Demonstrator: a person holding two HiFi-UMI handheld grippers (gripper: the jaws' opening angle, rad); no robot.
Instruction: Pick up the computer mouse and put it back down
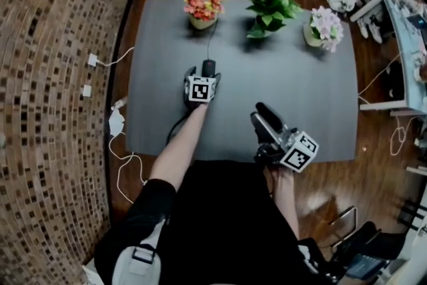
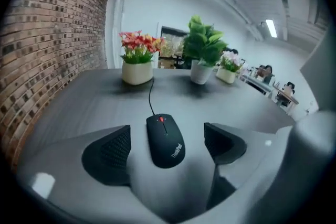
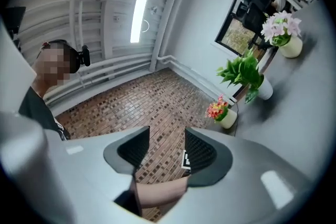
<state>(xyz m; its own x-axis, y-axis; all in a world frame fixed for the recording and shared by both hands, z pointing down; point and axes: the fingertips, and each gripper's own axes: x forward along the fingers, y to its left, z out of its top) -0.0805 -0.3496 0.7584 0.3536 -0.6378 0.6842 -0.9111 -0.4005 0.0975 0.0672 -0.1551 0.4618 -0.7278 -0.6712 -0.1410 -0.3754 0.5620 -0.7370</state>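
A black corded computer mouse lies on the grey table, its cable running back toward the flower pots. My left gripper is right over it. In the left gripper view the mouse sits flat on the table between the two fingers, with a gap on each side, so my left gripper is open around it. My right gripper hovers near the table's front edge, pointing away from the mouse. Its jaws stand open with nothing between them.
Three pots line the table's far edge: orange-pink flowers, a green plant and pale pink flowers. A brick wall runs along the left, with cables and adaptors on the floor. Office desks and chairs stand at the right.
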